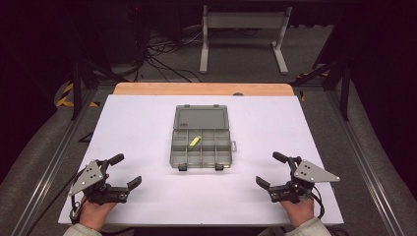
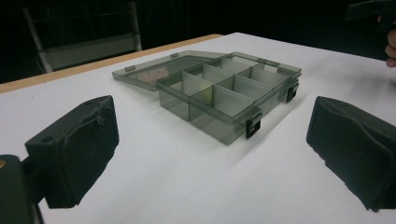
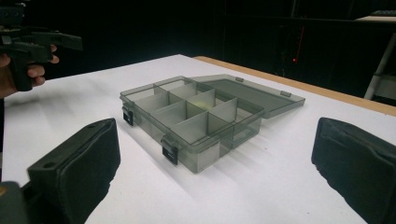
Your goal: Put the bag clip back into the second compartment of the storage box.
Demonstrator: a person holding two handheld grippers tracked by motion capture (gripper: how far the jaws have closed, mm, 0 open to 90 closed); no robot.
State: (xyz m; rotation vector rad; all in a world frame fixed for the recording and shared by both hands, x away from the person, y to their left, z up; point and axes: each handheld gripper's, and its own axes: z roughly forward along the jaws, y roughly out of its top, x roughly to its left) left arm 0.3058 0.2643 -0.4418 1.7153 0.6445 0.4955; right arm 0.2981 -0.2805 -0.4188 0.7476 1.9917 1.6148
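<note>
White table (image 1: 147,128): grey compartment box (image 1: 201,147) at centre, lid (image 1: 201,118) laid flat toward the far edge. Left gripper (image 1: 124,171) near-left corner, right gripper (image 1: 270,169) near-right corner, both released, jaws spread. Small yellow piece (image 1: 195,141) in one compartment.

organizer box (image 1: 201,137): translucent grey plastic, glossy | table (image 1: 147,196): matt white, wooden far edge | pads (image 2: 77,149): matt black

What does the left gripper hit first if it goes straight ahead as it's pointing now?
Probably the open compartment box: the left gripper is aimed at its near corner by a black latch, with bare white table between. Depth unclear.
</note>
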